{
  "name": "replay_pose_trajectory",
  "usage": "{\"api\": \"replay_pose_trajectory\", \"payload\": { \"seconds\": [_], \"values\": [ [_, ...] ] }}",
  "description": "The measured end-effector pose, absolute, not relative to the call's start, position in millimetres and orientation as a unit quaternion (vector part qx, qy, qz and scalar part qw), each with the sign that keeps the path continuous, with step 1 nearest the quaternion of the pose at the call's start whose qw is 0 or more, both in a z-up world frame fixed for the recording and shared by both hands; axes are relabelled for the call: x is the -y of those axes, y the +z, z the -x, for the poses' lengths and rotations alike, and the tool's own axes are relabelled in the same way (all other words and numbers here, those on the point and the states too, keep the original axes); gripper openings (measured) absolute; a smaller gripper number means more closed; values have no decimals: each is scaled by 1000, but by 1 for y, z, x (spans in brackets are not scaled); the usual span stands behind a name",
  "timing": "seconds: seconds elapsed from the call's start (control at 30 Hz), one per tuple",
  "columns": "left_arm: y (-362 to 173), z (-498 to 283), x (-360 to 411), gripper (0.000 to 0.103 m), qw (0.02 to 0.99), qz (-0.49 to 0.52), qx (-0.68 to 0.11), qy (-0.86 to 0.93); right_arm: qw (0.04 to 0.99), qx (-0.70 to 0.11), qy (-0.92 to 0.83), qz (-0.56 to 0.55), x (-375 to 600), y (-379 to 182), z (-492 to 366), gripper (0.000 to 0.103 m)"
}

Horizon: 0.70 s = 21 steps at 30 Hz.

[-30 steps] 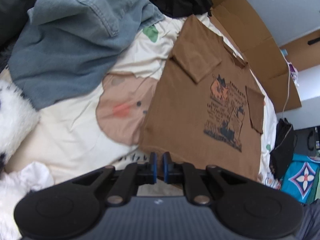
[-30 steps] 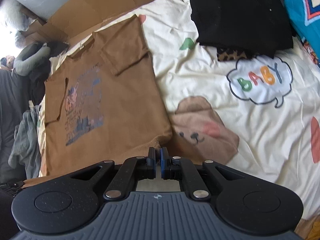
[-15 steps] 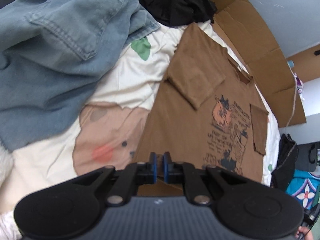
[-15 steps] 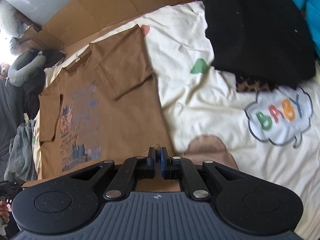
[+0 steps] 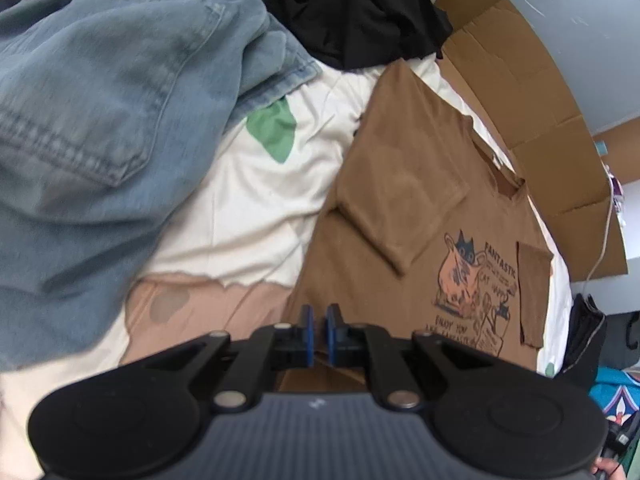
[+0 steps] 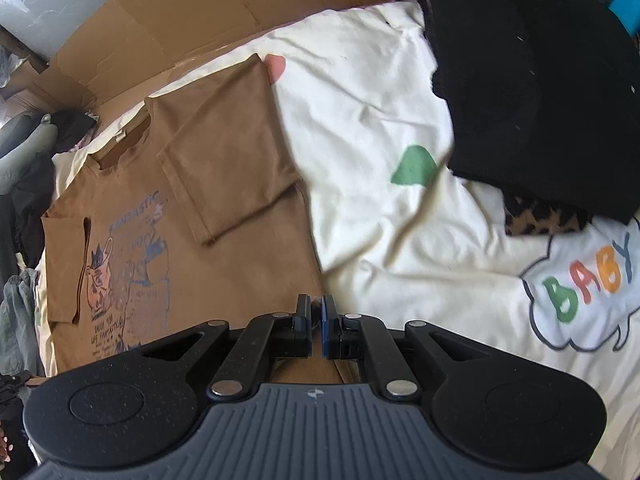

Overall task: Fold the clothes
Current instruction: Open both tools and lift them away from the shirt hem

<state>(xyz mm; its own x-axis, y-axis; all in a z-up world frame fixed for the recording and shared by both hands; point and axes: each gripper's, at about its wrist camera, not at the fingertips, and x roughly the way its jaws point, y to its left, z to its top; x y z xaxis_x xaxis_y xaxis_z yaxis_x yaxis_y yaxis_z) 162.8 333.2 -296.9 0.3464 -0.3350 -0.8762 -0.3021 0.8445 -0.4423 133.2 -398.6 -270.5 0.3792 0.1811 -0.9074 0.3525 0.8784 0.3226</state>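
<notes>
Right gripper (image 6: 316, 322) pinches the bottom hem corner of a brown t-shirt (image 6: 240, 248), fingers nearly together. Shirt lies flat on a cream blanket (image 6: 380, 208), both sleeves folded inward, print facing up. Black garment (image 6: 532, 80) at upper right, cardboard (image 6: 208, 12) behind the shirt.

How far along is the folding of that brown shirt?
Partly done. Both sleeves of the brown T-shirt are already folded inward. The left hand-held gripper and right hand-held gripper are each shut on its bottom hem, apparently bringing it up. The denim garment and black clothes still wait.
</notes>
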Motion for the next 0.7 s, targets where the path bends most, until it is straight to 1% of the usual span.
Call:
{"api": "replay_pose_trajectory", "payload": {
  "seconds": [0.23,0.3,0.33,0.4,0.43,0.47,0.53,0.6,0.7],
  "values": [
    [-306,-177,-331,7,767,286,-574,12,789,-552,-74,-257,402,-274,-156,3],
    [-306,-179,-329,9,769,276,-576,29,789,-556,-78,-248,399,-276,-159,3],
    [-306,-180,-328,9,769,270,-578,38,792,-552,-87,-246,399,-274,-160,5],
    [-298,-181,-329,16,772,265,-575,53,797,-542,-105,-246,402,-266,-159,8],
    [-292,-180,-330,25,774,268,-571,51,799,-537,-105,-251,405,-260,-158,14],
    [-286,-180,-332,33,777,271,-567,46,801,-534,-101,-252,408,-253,-158,26],
    [-271,-180,-332,36,783,265,-562,36,809,-527,-96,-242,413,-234,-156,35],
    [-254,-178,-333,38,790,256,-557,29,818,-521,-94,-225,417,-212,-155,35],
    [-229,-174,-334,45,800,257,-543,16,827,-515,-96,-204,426,-168,-154,35]
  ]
}}
